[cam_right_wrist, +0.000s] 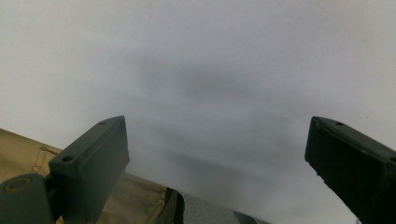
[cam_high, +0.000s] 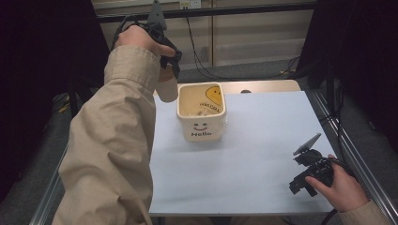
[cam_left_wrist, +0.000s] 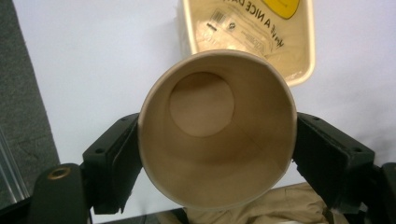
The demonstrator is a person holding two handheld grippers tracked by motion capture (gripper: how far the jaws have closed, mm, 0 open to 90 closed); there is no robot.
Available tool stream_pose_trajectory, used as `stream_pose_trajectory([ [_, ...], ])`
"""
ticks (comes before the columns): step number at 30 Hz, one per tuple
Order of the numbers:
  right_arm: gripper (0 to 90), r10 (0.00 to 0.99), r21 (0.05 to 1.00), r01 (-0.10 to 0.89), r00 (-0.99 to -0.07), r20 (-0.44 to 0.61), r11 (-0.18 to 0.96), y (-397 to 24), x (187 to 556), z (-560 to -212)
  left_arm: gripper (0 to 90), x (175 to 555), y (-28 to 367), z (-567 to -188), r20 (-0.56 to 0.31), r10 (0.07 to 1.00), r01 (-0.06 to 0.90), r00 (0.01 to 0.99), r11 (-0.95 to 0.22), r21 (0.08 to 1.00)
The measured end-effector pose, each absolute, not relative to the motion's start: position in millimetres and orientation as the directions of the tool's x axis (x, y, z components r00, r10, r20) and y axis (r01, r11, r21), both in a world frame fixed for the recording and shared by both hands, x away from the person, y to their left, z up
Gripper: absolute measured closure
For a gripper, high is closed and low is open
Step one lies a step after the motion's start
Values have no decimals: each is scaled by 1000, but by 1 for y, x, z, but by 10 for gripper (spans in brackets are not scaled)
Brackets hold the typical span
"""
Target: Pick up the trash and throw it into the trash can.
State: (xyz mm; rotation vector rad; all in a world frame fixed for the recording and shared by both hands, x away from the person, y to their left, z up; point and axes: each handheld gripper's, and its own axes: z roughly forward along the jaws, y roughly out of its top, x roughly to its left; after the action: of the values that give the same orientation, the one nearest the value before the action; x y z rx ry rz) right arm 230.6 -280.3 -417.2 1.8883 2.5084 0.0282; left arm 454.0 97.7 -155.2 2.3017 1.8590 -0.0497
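Note:
A tan paper cup [cam_left_wrist: 217, 135] sits squeezed between the two black jaws of my left gripper [cam_left_wrist: 217, 161], which is shut on it; I look straight into its empty inside. From above, the same cup [cam_high: 167, 86] hangs in the left gripper [cam_high: 170, 65] just left of a cream square tub [cam_high: 202, 129] printed with a smiley and "Hello". That tub [cam_left_wrist: 299, 51] lies beyond the cup's rim, with plastic wrappers inside. My right gripper [cam_high: 302, 185] rests low at the sheet's front right, and its jaws [cam_right_wrist: 219, 158] stand wide apart over bare white sheet, open with nothing between them.
A white sheet [cam_high: 263, 154] covers the table; a strip of wooden tabletop [cam_high: 272, 86] shows behind it. Metal rails run along the table's left and right edges. Dark curtains and cables stand at the back. A tan sleeve [cam_high: 112, 150] takes up the left foreground.

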Motion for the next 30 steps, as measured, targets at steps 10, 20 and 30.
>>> stream_pose_trajectory([
  [10,61,961,15,961,-276,4,276,-282,231,-415,199,470,63,-169,-161,956,965,246,-226,137],
  [20,61,963,20,963,-270,10,270,-283,232,-415,196,477,53,-185,-139,953,957,271,-252,142],
  [30,61,960,30,960,-279,8,279,-282,232,-415,192,481,47,-218,-142,951,959,274,-258,121],
])
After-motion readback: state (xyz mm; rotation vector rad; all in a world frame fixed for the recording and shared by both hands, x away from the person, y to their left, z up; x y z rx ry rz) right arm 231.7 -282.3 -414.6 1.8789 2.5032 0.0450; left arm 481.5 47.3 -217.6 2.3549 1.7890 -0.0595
